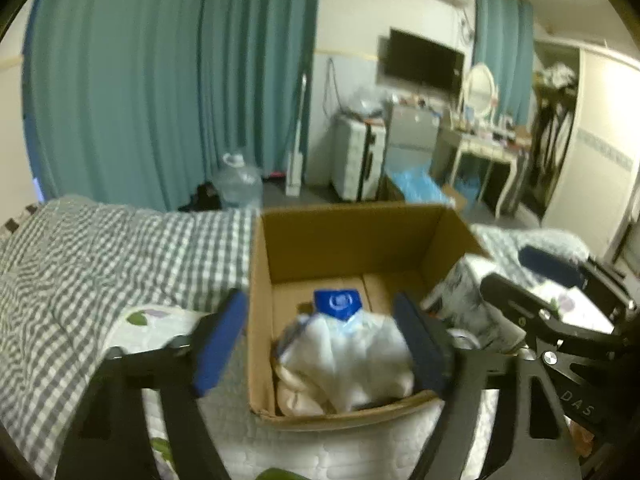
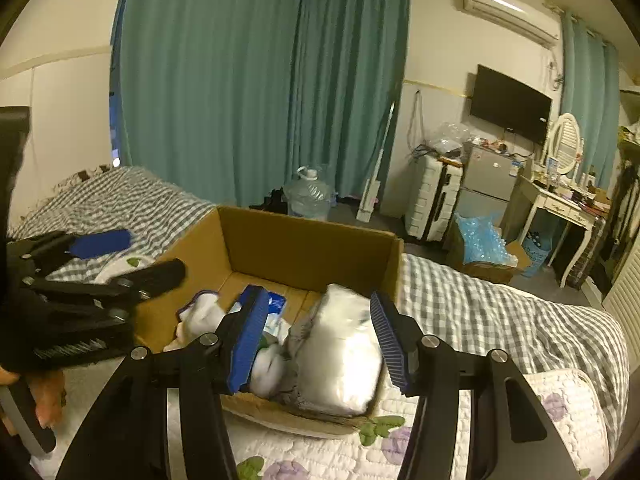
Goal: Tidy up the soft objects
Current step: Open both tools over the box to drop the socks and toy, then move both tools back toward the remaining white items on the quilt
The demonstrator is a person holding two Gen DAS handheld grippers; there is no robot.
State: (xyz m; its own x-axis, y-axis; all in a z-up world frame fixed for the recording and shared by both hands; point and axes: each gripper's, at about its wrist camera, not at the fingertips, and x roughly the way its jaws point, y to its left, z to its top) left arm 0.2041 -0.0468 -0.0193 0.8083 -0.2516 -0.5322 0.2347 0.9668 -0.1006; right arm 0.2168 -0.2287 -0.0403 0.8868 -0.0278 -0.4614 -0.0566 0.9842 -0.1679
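Cardboard box [image 1: 352, 240] sits open on a bed [image 1: 100, 248] with a grey checked cover and a floral quilt [image 2: 460, 440]. Inside the box lies a heap of soft things: a white cloth bundle [image 1: 348, 364] with a blue label [image 1: 338, 302] at its far end, seen from the left wrist view.

Left gripper [image 1: 320, 344] hovers over the near edge of the box, jaws spread wide, 1 blue pad outside the left wall and 1 over the right side; nothing pinched.

Right gripper [image 2: 320, 344] hangs over the near right corner of the box, jaws spread wide too. Between its pads sits a white plastic-wrapped pack [image 2: 340, 352] resting in the box against the right wall; image is blurred, so contact with the pads cannot be told. Small white socks [image 2: 204, 312] lie left of it.

Teal curtains [image 2: 260, 80] hang behind; a water jug [image 2: 310, 194] stands on the floor.
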